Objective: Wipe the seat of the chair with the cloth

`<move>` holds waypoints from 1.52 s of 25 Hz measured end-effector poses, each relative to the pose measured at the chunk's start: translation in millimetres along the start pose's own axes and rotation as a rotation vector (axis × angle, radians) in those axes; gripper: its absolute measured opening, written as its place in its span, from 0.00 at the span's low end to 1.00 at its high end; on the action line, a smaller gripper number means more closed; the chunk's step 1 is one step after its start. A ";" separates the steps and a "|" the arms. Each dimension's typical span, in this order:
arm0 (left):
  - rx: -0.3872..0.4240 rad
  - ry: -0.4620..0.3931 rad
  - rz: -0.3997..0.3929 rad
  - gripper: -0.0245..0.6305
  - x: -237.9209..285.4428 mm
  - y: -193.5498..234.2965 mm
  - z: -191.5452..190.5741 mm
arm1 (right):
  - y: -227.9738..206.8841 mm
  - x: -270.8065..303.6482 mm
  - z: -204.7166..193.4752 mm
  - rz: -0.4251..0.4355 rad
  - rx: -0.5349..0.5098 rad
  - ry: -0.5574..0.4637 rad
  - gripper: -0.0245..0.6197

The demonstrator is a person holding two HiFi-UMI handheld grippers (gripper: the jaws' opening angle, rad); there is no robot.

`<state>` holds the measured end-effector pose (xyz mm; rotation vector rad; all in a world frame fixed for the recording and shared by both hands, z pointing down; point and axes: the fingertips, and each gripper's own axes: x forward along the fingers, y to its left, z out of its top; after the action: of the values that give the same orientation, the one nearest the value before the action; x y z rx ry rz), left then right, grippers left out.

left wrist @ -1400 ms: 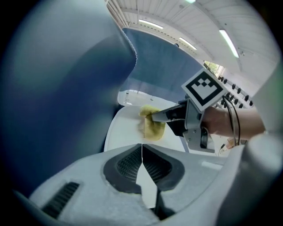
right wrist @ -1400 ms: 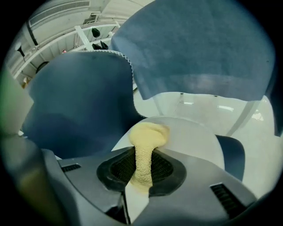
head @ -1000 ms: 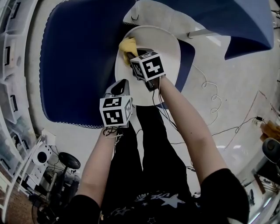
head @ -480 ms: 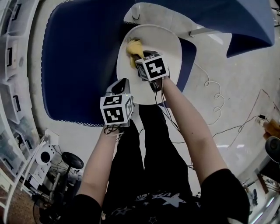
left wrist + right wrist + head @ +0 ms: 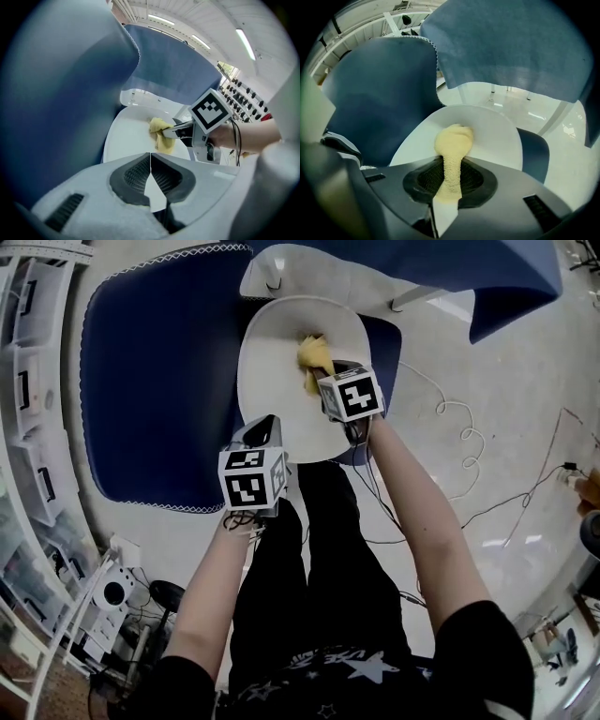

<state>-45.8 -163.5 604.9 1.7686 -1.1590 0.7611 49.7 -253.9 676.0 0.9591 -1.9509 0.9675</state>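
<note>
The chair's round white seat lies below me, also seen in the left gripper view as the seat and in the right gripper view as the seat. A yellow cloth rests bunched on its right half. My right gripper is shut on the cloth, which presses on the seat. From the left gripper view the cloth hangs from the right gripper. My left gripper hovers at the seat's near edge, shut with nothing held.
A dark blue rug lies left of the chair and a blue fabric sheet hangs beyond it. Cables trail on the pale floor at right. Shelving lines the left side. My legs stand just behind the seat.
My right gripper has dragged the yellow cloth rightward across the seat, from its left part toward the right half. The left gripper has kept its place near the seat's near edge.
</note>
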 end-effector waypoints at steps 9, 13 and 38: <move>0.066 0.035 -0.043 0.07 7.8 -27.5 -1.8 | -69.8 -39.3 -36.7 -0.132 0.186 -0.029 0.15; 0.095 0.051 -0.068 0.07 8.9 -41.4 -9.0 | -87.3 -53.3 -55.4 -0.191 0.197 0.002 0.15; 0.129 0.038 -0.129 0.07 -85.3 -22.4 -111.4 | 68.0 -99.0 -56.3 -0.171 0.106 -0.077 0.15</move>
<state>-61.1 -25.4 575.2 1.9072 -0.9790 0.8040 51.8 -147.7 596.6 1.2183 -1.8598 0.9560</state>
